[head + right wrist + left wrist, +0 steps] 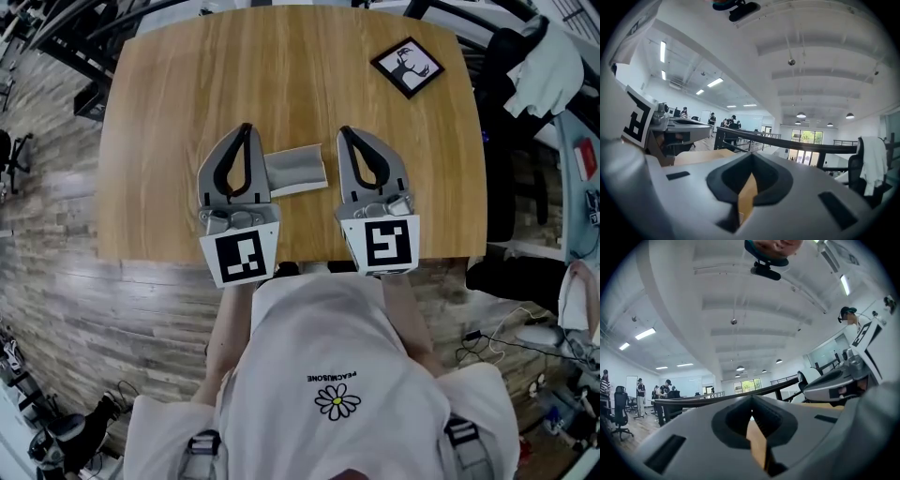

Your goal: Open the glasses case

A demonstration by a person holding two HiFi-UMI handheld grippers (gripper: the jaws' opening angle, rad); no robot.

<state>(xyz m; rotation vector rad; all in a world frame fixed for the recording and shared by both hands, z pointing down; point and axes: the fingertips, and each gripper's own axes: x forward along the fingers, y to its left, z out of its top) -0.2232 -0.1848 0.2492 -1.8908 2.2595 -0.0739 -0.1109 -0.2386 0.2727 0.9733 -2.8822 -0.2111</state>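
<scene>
A flat grey glasses case [298,169] lies on the wooden table [178,84], between my two grippers. Its left end is hidden under the left gripper, and I cannot tell whether its lid is up. In the head view the left gripper [247,127] and the right gripper [343,131] hang side by side over the table's near half, pointing away from me. Both are shut with nothing between the jaws. In the left gripper view the jaws [751,400] meet in a closed line, as they do in the right gripper view [751,157]. Neither gripper touches the case.
A black-framed picture of a deer [407,67] lies at the table's far right corner. A chair draped with clothes [542,58] stands right of the table. Cables lie on the floor at the lower right [511,337]. Both gripper views look level across an office with people far off.
</scene>
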